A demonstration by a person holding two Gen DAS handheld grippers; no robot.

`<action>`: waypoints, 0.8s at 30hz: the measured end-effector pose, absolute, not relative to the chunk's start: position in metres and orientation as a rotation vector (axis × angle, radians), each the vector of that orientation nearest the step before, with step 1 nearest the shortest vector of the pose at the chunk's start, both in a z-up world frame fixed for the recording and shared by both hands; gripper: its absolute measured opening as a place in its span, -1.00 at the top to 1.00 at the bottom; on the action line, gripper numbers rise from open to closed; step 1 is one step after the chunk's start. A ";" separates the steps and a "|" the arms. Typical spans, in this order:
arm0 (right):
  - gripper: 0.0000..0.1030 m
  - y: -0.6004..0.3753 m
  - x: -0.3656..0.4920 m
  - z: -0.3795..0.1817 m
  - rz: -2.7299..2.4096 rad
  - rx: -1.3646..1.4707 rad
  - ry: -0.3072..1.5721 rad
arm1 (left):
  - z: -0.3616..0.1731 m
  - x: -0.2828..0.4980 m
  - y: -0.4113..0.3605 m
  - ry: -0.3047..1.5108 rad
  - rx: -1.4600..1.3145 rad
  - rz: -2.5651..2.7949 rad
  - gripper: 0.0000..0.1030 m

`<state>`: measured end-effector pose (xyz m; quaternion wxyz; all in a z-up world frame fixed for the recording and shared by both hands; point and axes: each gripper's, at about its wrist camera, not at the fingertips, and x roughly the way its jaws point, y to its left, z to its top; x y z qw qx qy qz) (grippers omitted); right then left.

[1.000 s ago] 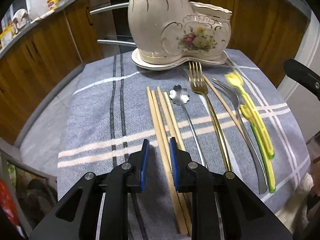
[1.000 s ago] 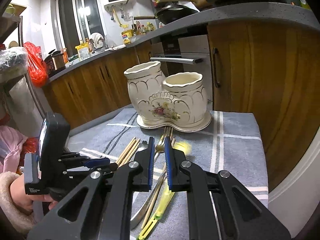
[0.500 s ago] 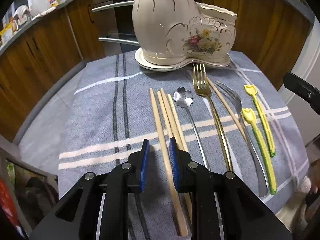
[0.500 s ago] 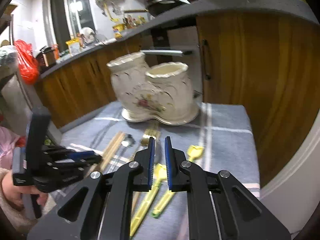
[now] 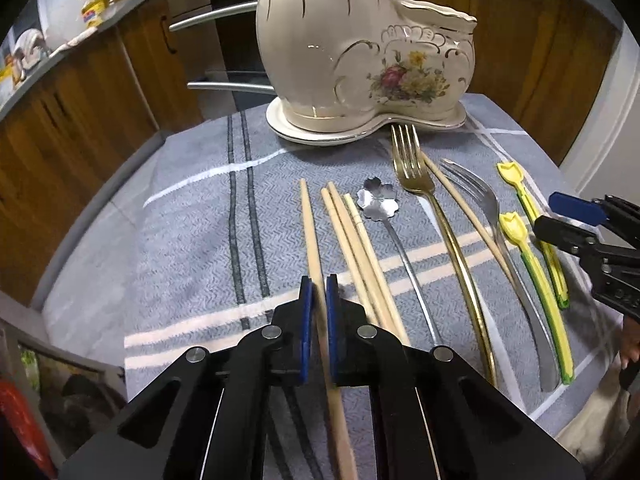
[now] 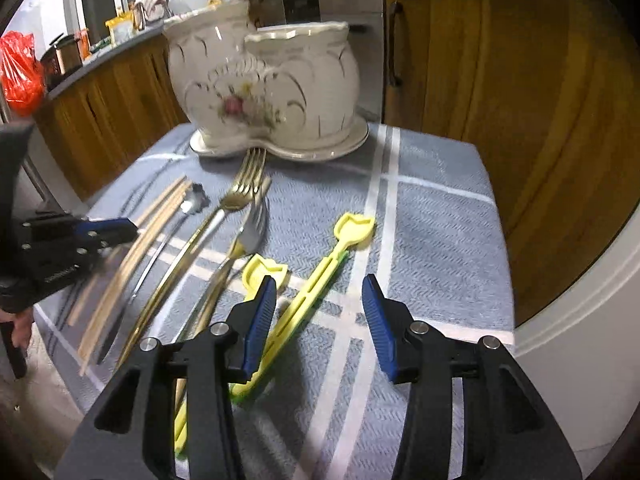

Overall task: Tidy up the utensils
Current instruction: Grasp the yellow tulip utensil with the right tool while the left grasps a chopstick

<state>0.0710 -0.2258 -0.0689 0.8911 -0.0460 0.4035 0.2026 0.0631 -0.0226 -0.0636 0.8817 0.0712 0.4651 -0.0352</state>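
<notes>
Utensils lie in a row on a grey striped cloth [image 5: 180, 216]. My left gripper [image 5: 315, 292] is shut on the leftmost wooden chopstick [image 5: 310, 224], low over the cloth. Beside it lie more chopsticks [image 5: 356, 236], a flower-bowl spoon [image 5: 378, 200], a gold fork [image 5: 412, 168], a silver fork [image 5: 480, 196] and two yellow tulip picks [image 5: 514, 228]. My right gripper [image 6: 320, 304] is open, its jaws wide apart over the right yellow pick [image 6: 320, 276]. A cream ceramic double holder [image 5: 360, 52] stands at the back; it also shows in the right wrist view [image 6: 264, 84].
Wooden cabinet doors [image 6: 500, 100] stand close behind and to the right of the small table. An oven with metal handles [image 5: 224, 84] is behind the holder. The cloth's right edge [image 6: 496, 240] drops off near a white wall.
My left gripper moved forward and closed on the leftmost chopstick. My right gripper came down toward the yellow picks and opened its jaws wide.
</notes>
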 end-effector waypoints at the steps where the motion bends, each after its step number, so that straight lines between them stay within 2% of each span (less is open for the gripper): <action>1: 0.18 -0.223 0.074 -0.071 0.413 -0.108 0.846 | -0.064 0.064 -0.023 0.969 0.162 -0.073 0.85; 5: 0.27 -0.215 0.082 -0.071 0.387 -0.183 0.841 | -0.064 0.071 -0.031 0.979 0.248 -0.083 0.85; 7: 0.43 -0.214 0.083 -0.069 0.421 -0.199 0.867 | -0.063 0.074 -0.032 0.996 0.270 -0.105 0.86; 10: 0.45 -0.213 0.081 -0.068 0.444 -0.241 0.897 | -0.061 0.079 -0.028 1.027 0.258 -0.143 0.85; 14: 0.60 -0.214 0.084 -0.067 0.461 -0.211 0.934 | -0.059 0.085 -0.026 1.042 0.280 -0.169 0.86; 16: 0.81 -0.213 0.085 -0.066 0.464 -0.206 0.951 | -0.059 0.087 -0.025 1.032 0.280 -0.179 0.86; 24: 0.82 -0.226 0.074 -0.042 0.442 -0.080 0.844 | -0.053 0.080 0.001 0.944 0.170 -0.197 0.88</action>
